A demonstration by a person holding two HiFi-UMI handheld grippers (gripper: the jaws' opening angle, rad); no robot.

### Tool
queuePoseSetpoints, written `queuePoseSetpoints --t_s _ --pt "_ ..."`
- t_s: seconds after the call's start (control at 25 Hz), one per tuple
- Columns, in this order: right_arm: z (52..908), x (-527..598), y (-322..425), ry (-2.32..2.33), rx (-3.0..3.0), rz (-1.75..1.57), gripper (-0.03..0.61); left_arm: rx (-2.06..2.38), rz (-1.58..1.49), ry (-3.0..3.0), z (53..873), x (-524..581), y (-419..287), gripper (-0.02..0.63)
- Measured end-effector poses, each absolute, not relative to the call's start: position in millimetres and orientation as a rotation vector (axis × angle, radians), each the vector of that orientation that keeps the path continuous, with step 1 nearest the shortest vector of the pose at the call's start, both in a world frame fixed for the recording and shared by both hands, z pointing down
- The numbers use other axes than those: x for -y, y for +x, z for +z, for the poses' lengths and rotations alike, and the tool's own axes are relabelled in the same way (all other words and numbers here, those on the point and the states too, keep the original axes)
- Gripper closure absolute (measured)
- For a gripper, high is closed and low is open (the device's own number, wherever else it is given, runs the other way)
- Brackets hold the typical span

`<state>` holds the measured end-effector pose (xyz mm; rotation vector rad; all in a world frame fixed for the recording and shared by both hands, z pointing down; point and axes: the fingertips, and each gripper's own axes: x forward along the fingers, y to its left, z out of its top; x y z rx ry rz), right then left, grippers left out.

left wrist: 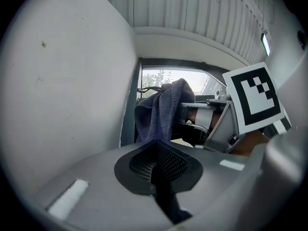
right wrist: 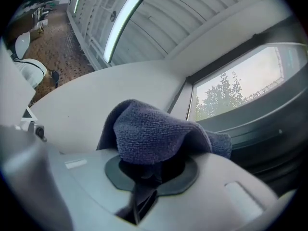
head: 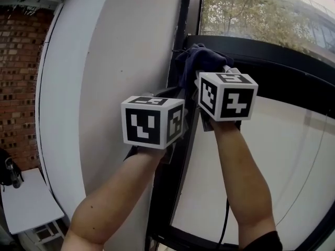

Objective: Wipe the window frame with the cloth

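A dark blue cloth (head: 201, 59) is bunched against the black window frame (head: 180, 30), where its upright bar meets a crossbar. My right gripper (head: 209, 75) is shut on the cloth (right wrist: 154, 134), which spills over its jaws (right wrist: 144, 177) and hides the fingertips. My left gripper (head: 168, 94) is just below and to the left, beside the upright bar. Its jaws (left wrist: 156, 170) are shut with nothing seen between them. In the left gripper view the cloth (left wrist: 161, 109) hangs just beyond its tips, and whether they touch I cannot tell.
A white wall (head: 120, 51) runs along the left of the frame. Glass (head: 261, 14) with trees outside is above the crossbar, and a pale panel (head: 282, 161) lies below it. A white bench (head: 29, 203) stands at the lower left. A thin cable (head: 226, 224) hangs by the right arm.
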<state>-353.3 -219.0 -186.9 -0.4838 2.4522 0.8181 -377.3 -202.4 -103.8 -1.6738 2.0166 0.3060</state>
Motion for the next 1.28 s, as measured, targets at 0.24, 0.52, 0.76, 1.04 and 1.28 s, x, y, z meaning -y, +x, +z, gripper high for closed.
queuePoseSetpoints --t_s 0.24,0.52,0.76,1.04,1.28 --pt "-190 225 -362 -0.540 -2.455 0.802 0.532 -2.028 0.306 -1.670 -102 207 -380 0.620" --pt "-193 232 -341 -0.599 -2.426 0.785 0.532 -2.019 0.277 -1.654 -104 208 -376 0.620" --pt "-193 240 -314 -0.653 -2.409 0.803 0.532 -1.973 0.272 -1.673 -118 208 -361 0.620" --pt "-196 250 -272 -0.785 -2.379 0.803 0.532 -1.879 0.306 -1.764 -130 208 -337 0.620" --pt "-198 263 -237 -0.857 -2.380 0.809 0.532 -1.775 0.365 -1.813 -145 206 -322 0.620"
